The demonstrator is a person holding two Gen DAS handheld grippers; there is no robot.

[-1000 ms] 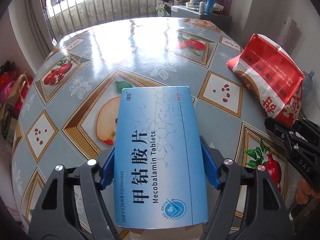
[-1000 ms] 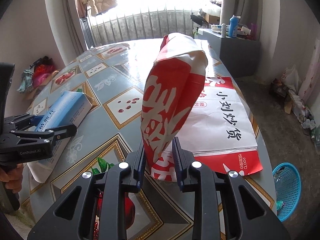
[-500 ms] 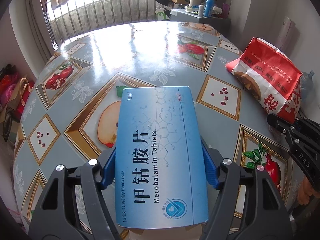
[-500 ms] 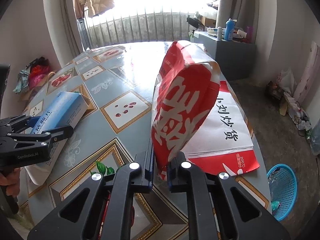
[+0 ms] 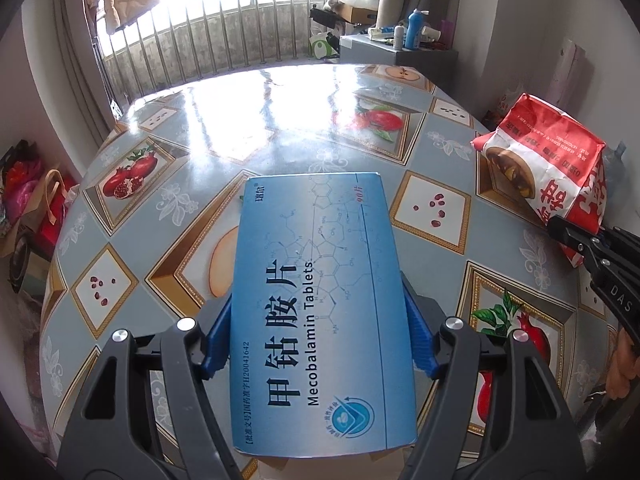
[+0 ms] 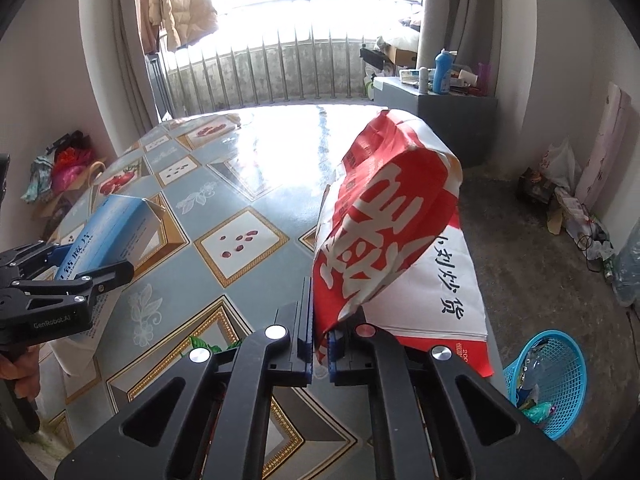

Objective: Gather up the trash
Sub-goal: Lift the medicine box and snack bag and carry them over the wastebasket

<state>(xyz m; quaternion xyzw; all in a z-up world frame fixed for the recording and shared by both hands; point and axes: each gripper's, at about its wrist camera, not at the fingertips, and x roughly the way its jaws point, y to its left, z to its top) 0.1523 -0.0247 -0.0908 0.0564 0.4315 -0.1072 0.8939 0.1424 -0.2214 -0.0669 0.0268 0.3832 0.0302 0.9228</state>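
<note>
A blue tablet box [image 5: 320, 300] sits between the blue pads of my left gripper [image 5: 320, 344], which is shut on its long sides. From the right wrist view the box [image 6: 108, 232] is held at a slant over the table's left part, its far flap open, by the left gripper [image 6: 60, 284]. A red-and-white paper bag [image 6: 384, 232] stands puffed near the table's right edge. My right gripper [image 6: 320, 344] is shut on its lower near edge. The left wrist view shows the bag [image 5: 548, 176] at far right with the right gripper [image 5: 592, 256] at its corner.
The round table [image 5: 280, 120] has a glossy fruit-print cloth. A blue mesh basket [image 6: 552, 372] holding some rubbish stands on the floor to the right of the table. Behind the table is a grey cabinet [image 6: 436, 120] with bottles. Bags lie on the floor at left [image 6: 64, 164].
My right gripper's jaws have closed onto the bag's lower edge, and the bag has leaned over to the right. The left gripper and its box have stayed put.
</note>
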